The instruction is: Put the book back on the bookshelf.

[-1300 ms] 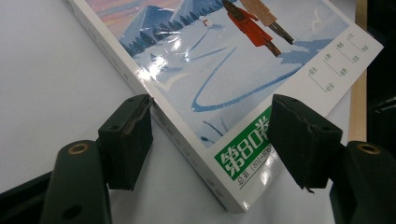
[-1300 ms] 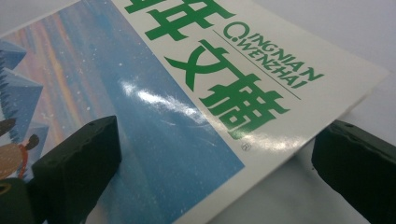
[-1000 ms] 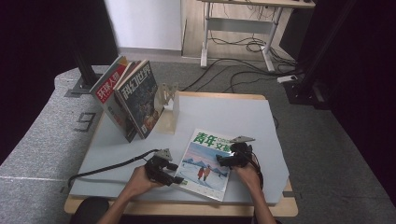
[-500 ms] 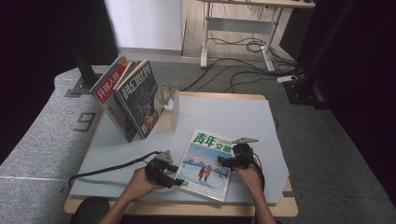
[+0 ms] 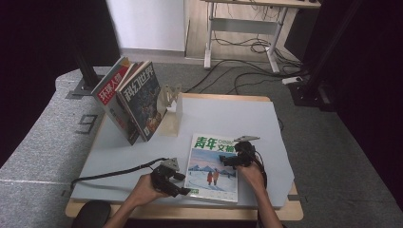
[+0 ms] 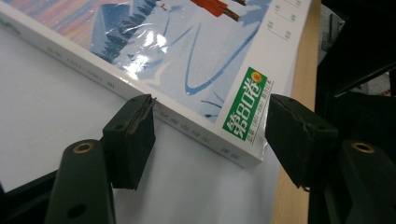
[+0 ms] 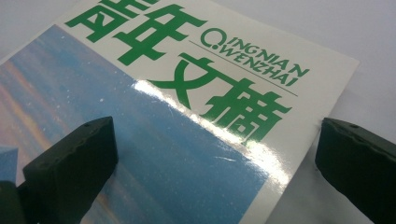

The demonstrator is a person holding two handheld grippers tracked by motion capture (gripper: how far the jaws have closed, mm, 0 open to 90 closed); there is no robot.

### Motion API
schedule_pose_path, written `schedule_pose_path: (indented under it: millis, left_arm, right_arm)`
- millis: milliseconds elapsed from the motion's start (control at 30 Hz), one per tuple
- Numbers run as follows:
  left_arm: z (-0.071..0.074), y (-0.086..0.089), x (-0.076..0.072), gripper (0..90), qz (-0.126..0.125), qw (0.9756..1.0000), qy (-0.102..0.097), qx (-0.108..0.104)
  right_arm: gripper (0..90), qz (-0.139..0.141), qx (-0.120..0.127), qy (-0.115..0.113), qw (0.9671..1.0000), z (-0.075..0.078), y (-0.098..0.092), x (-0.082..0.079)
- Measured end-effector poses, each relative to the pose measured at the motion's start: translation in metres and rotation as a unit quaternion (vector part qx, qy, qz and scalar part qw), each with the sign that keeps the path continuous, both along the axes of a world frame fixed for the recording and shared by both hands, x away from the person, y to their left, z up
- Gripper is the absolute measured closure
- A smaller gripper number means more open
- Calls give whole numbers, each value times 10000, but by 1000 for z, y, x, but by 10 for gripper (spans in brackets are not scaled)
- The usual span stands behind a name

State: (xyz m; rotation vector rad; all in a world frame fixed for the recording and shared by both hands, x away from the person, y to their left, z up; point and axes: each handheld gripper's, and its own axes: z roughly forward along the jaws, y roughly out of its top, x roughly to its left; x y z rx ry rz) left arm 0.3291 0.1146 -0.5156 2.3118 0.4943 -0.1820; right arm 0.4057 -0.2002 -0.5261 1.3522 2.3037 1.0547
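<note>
Beside the magazine, our left gripper and right gripper gape empty; glossy, floppy, slippery, so we judge its stiff spine safest.

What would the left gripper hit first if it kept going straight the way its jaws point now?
Probably the magazine: the left gripper has open jaws straddling its near spine corner, just short of it, though depth is hard to judge.

One magazine lay flat on the surface; two more magazines stood against one clear stand. Two grippers were present.
</note>
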Motion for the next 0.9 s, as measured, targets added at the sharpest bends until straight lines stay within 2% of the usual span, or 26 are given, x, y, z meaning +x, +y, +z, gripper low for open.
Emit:
schedule_pose_path:
  millis: [67, 267, 667, 767, 833, 867, 900]
  left_arm:
    - [1, -2, -1, 330, -33, 9999, 47, -102]
    - [4, -11, -6, 335, -205, 9996, 7, -195]
    - [5, -19, -12, 343, -313, 9994, -64, -128]
    - [5, -19, -9, 334, -412, 9991, -6, -115]
    - [6, -19, -8, 302, -406, 9991, -54, -80]
    - [7, -17, -8, 283, -281, 9988, -376, 159]
    - [7, -17, -8, 265, -281, 9988, -376, 159]
  right_arm:
    - [0, 41, -13, 16, 10000, 0, 1, 3]
    - [0, 139, -29, 24, 9999, 1, 5, 11]
    - [0, 125, -75, 51, 9999, 2, 16, 21]
    - [0, 193, -91, 27, 9998, 2, 15, 21]
    - [2, 224, -114, -4, 9997, 3, 14, 21]
    - [37, 314, -143, -3, 9994, 5, 11, 18]
    - [37, 314, -143, -3, 9994, 5, 11, 18]
